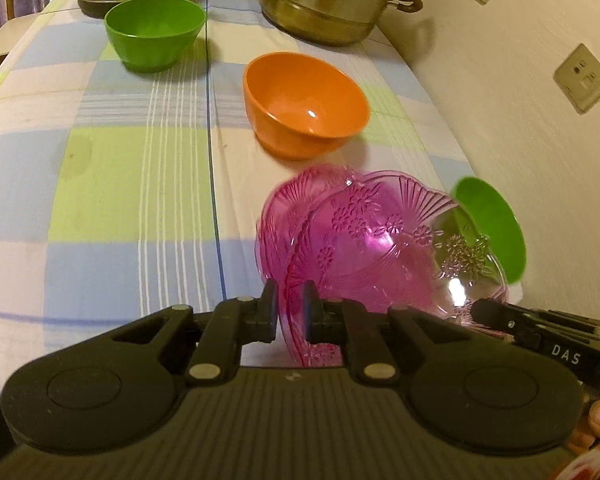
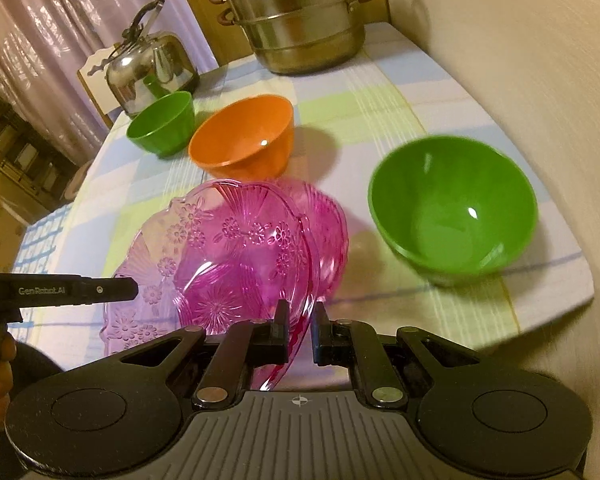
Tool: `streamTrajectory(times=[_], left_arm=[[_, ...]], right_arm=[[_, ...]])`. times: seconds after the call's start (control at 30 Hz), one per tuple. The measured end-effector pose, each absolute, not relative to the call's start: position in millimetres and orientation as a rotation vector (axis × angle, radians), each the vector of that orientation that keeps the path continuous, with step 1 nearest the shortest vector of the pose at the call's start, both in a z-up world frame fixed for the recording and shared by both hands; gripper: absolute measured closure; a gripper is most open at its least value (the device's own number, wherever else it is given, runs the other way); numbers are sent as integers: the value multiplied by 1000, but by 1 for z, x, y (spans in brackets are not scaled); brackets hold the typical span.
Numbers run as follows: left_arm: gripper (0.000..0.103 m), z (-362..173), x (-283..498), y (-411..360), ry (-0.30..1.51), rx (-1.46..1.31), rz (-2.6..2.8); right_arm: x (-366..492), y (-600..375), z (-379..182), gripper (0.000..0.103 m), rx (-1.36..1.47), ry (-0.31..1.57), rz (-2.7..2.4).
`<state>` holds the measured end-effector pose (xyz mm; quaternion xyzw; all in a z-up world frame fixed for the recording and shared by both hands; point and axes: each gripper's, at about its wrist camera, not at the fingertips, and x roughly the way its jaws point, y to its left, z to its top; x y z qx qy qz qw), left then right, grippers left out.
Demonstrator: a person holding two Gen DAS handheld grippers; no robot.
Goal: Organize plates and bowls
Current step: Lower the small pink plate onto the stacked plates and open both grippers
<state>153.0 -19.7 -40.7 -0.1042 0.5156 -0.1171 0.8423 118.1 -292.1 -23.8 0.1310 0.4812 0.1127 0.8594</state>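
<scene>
Left wrist view: left gripper [image 1: 290, 312] & right gripper [image 2: 300, 330] each clamp pink plates' [image 1: 364, 248] rim; orange bowl [image 1: 304, 104] just beyond, fwd.

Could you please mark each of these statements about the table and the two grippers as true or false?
1. Both grippers grip the rims of the pink plates. True: the left gripper and the right gripper are each closed on a rim.
2. The orange bowl holds food. False: it is empty.
3. Two green bowls are on the table. True: one by the kettle, green bowl, and a nearer green bowl.
4. The steamer pot lies on its side. False: it stands upright.
</scene>
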Motion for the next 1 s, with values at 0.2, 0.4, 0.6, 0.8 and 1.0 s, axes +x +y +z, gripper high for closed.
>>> streamTrajectory(times=[0.2,0.4,0.6,0.8,1.0], left_arm=[[93,-57,183,-24,1101,-201,-253],[93,-72,201,-26,1113,-176,-252],[93,-81,211,-28,1118,-164,-257],[93,-84,213,-29,1117,-159,-259],[93,-84,212,-30,1115,-163,-258]], right_arm=[[151,-288,-37,93,256,1008,210],[171,-285,-54,92,242,1034,188],[179,-283,-63,91,230,1045,183],[181,-280,-67,91,217,1050,174],[183,-279,-69,91,215,1051,170]])
